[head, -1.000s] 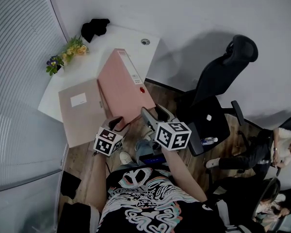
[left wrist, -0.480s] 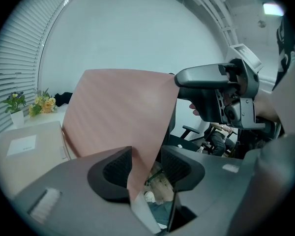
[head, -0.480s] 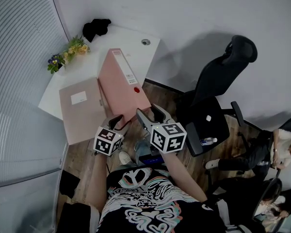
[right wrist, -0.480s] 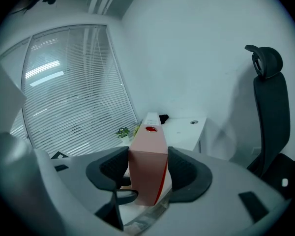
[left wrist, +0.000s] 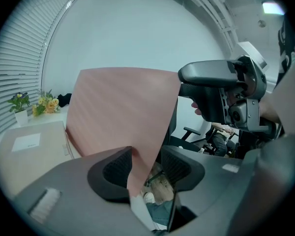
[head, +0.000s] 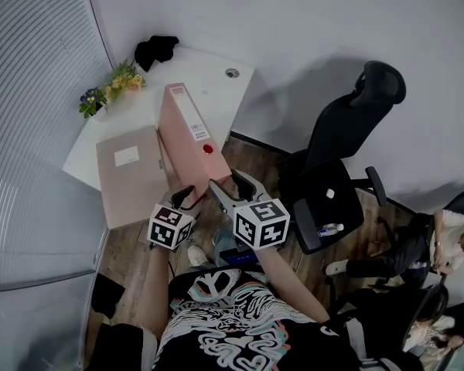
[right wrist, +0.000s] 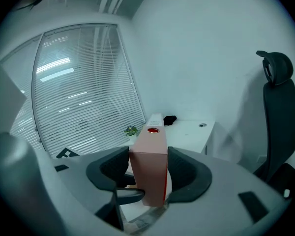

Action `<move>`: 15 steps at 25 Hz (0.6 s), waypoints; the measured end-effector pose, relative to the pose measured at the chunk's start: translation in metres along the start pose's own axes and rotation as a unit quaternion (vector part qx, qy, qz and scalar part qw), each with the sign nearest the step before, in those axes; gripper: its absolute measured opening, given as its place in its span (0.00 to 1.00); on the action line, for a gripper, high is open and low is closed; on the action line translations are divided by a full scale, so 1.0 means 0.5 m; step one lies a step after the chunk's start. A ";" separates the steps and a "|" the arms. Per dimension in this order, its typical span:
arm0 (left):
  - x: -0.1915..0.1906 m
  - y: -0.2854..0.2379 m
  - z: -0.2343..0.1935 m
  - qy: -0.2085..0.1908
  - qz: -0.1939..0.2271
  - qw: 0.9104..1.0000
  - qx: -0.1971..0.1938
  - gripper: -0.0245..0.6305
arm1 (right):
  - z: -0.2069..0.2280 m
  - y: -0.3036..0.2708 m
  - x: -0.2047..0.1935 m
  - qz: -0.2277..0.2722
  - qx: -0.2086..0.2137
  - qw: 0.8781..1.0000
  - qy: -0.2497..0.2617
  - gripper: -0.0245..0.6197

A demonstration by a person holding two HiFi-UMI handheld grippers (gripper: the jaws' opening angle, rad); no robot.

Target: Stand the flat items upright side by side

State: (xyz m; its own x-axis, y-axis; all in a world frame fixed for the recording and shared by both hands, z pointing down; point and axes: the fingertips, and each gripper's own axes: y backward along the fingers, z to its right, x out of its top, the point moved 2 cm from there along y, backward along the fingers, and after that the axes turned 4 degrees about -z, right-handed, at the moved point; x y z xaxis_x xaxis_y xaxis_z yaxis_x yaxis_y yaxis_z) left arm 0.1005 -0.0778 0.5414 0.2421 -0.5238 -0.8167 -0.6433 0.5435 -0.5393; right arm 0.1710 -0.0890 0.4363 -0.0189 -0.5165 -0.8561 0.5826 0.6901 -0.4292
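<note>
A pink binder (head: pixel 187 124) is tipped up on its edge above the white table (head: pixel 213 68), with its labelled spine and red dot facing me. My right gripper (head: pixel 232 189) is shut across the near end of the spine, and the right gripper view shows a pad against each side of the pink binder (right wrist: pixel 150 151). My left gripper (head: pixel 187 201) is at the binder's lower near corner. There the pink cover (left wrist: pixel 118 107) passes between the jaws and lies on the left pad, with a gap to the right pad. A beige folder (head: pixel 131 172) lies flat to the left.
Flowers (head: pixel 112 83) and a black object (head: pixel 156 49) sit at the table's far left corner. A black office chair (head: pixel 348 153) stands to the right on the wooden floor. A seated person (head: pixel 441 242) is at the far right. Window blinds (head: pixel 31 91) run along the left.
The pink binder has turned from leaning with its broad face up to standing nearly on edge, spine up. Both grippers have shifted slightly left with it.
</note>
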 end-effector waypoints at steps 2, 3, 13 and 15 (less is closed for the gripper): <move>-0.006 0.007 -0.002 0.005 0.001 1.000 0.005 0.32 | -0.016 0.001 -0.001 0.001 0.017 1.000 0.001 0.42; -0.009 0.011 -0.003 0.007 0.001 1.000 0.009 0.32 | -0.024 0.001 -0.001 0.003 0.027 1.000 0.000 0.42; -0.022 0.048 -0.010 0.025 0.006 0.998 0.056 0.32 | -0.066 0.003 -0.012 0.010 0.061 0.998 0.020 0.34; -0.012 0.055 -0.007 0.026 0.012 0.997 0.065 0.32 | -0.065 0.003 -0.013 0.007 0.069 0.997 0.019 0.33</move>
State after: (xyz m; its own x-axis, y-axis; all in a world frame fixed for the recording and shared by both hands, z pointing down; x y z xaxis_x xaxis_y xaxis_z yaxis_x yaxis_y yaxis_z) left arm 0.0789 -0.0619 0.5323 0.1882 -0.5411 -0.8196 -0.5473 0.6352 -0.5450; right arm 0.1454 -0.0680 0.4319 -0.0396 -0.4864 -0.8728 0.6899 0.6186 -0.3760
